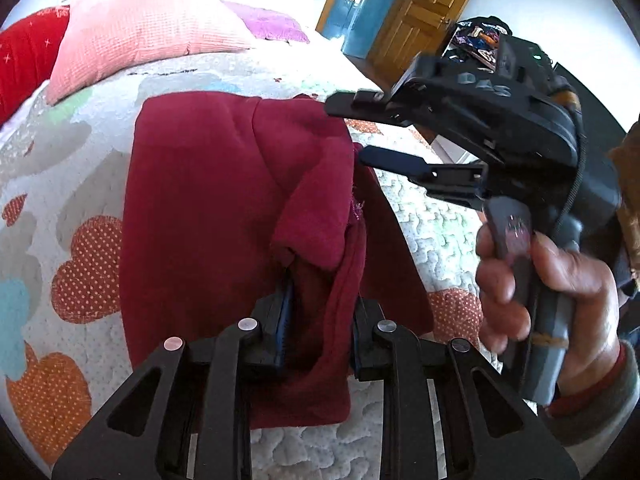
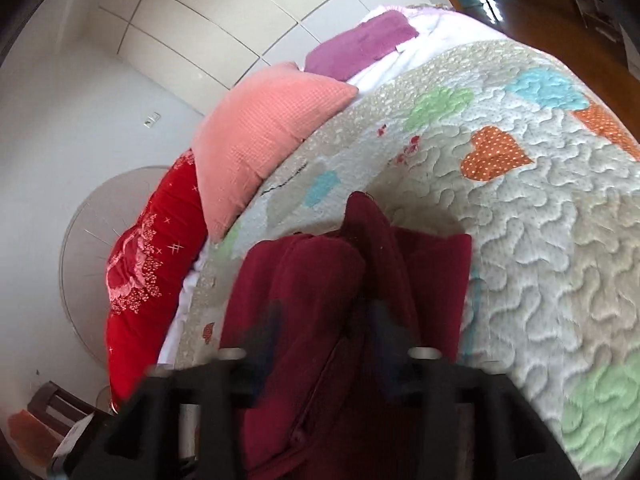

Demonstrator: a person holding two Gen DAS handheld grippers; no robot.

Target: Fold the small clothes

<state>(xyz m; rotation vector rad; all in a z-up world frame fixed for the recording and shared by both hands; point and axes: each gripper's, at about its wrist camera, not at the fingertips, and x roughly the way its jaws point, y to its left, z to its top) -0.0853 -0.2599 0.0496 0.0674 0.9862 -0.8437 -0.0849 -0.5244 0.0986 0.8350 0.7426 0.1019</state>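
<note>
Between my left fingers: a bunched fold of the dark red garment (image 1: 224,208) — my left gripper (image 1: 320,320) is clamped on it low at the near edge, so that the folded-over part stays put while the other hand lets go.
Left grip: narrow, pads pressing cloth on both sides; I hold it close to the bed to keep the fold flat, not lifted.
Right gripper (image 1: 352,132): seen from my left camera, its two fingers stand apart with nothing pinched; one finger lies over the far right corner of the garment, the other just beside its right edge. My right camera is blurred, so I cannot tell from it whether cloth touches the pads.
Right hand (image 1: 536,280): wrapped round the handle at the right of the garment, a sleeve at the wrist.
Garment: it lies on the quilt (image 1: 436,240), mostly flat on its left part, with a flap turned in over the middle and a loose ridge running toward me — I judge this as a side fold just laid down.
Quilt: heart patches, spread over the bed; it gives a broad soft place to fold on.
Farther out: a pink pillow (image 1: 132,36) and a red cushion (image 1: 24,56) at the head of the bed, well apart from the garment; a wooden door (image 1: 424,12) beyond.
Next, as I judge: smooth the ridge, then fold again.
</note>
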